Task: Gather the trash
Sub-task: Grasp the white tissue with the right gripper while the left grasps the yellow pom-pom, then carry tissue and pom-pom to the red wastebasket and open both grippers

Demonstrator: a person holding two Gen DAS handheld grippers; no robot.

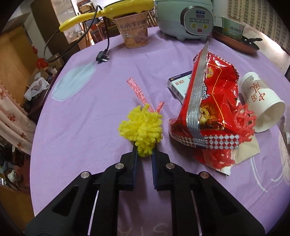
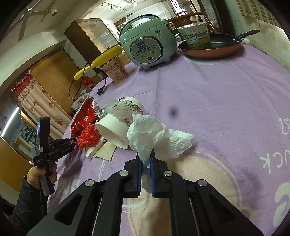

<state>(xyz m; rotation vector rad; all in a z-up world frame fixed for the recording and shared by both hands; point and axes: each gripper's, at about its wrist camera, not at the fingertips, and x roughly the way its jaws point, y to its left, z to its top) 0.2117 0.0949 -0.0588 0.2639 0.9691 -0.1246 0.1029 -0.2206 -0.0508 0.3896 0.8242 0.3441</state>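
Note:
My left gripper [image 1: 144,151] is shut on the near end of a yellow foam net [image 1: 141,127] that lies on the purple tablecloth [image 1: 101,112], with pink strips [image 1: 136,89] just beyond it. To its right lie a red snack bag [image 1: 208,101], a red foam net [image 1: 242,119], a tipped white paper cup [image 1: 261,107], a small box [image 1: 178,85] and a brown napkin [image 1: 249,149]. My right gripper [image 2: 145,157] is shut on a crumpled white paper towel [image 2: 159,136], next to the paper cup [image 2: 112,128]. The left gripper [image 2: 61,145] shows there too, in a hand [image 2: 39,175].
At the back stand a green rice cooker [image 1: 184,18], a noodle cup [image 1: 134,30] with a yellow tool [image 1: 105,10] across it, a black plug and cable [image 1: 101,57], and a frying pan [image 2: 212,46] holding a green noodle cup [image 2: 195,36]. The table edge curves along the left.

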